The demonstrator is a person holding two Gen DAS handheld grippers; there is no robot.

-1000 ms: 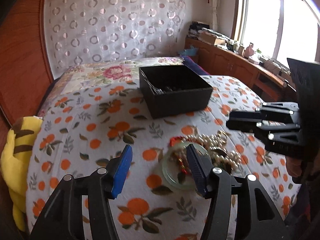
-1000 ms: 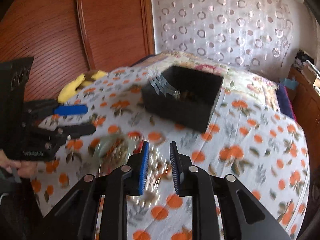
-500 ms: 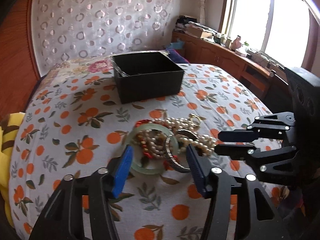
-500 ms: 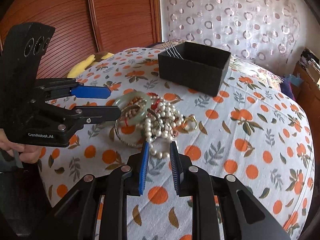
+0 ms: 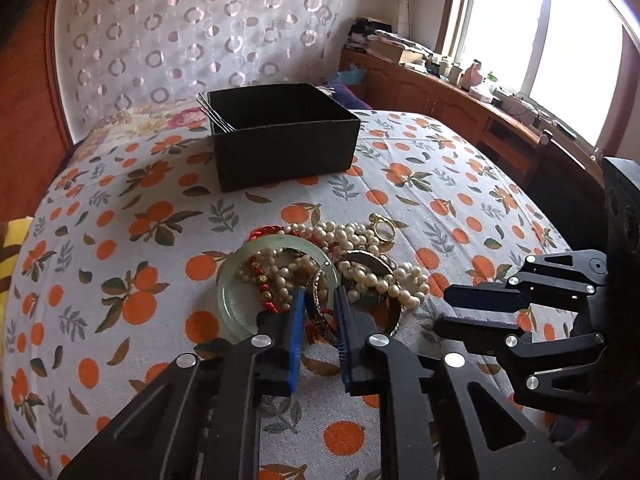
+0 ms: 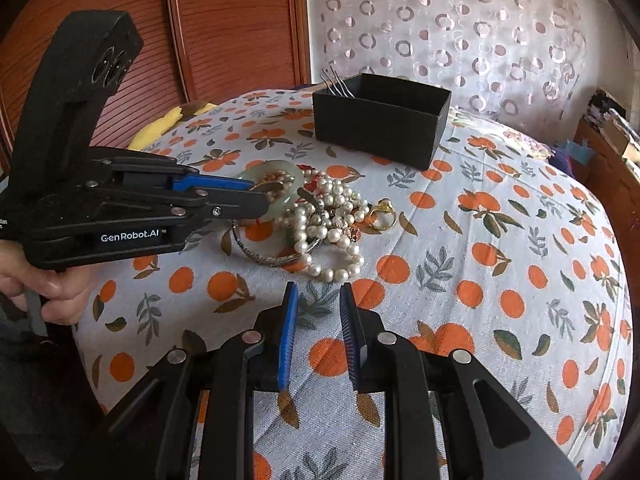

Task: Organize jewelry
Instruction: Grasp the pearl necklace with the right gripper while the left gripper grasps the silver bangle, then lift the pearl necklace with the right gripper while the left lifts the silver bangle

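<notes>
Left tool sits low over a heap of jewelry on a bed, its two blue-padded fingers drawn close together around the edge of a silver metal bangle; whether the pads press the metal cannot be told for sure. The right wrist view shows this same tool reaching in from the left, its tips lying over the pale green jade bangle with a hand gripping its handle.

Right tool hovers above the bedspread just short of the heap, its fingers slightly apart and holding nothing. The left wrist view shows it at the right edge, beside the pearls.

The heap lies near the middle of the bed. The jade bangle rests flat, with a red beaded bracelet crossing its opening. White pearl strands are tangled over and beside it, and a gold ring sits at the far side of the pearls. The silver bangle curves out from under the pearls on the near side.

Beyond the heap, well apart from it, stands a black open box with thin metal pins leaning out of one corner. Everything rests on a white bedspread printed with oranges and leaves. A circle-patterned curtain hangs behind the bed.
</notes>
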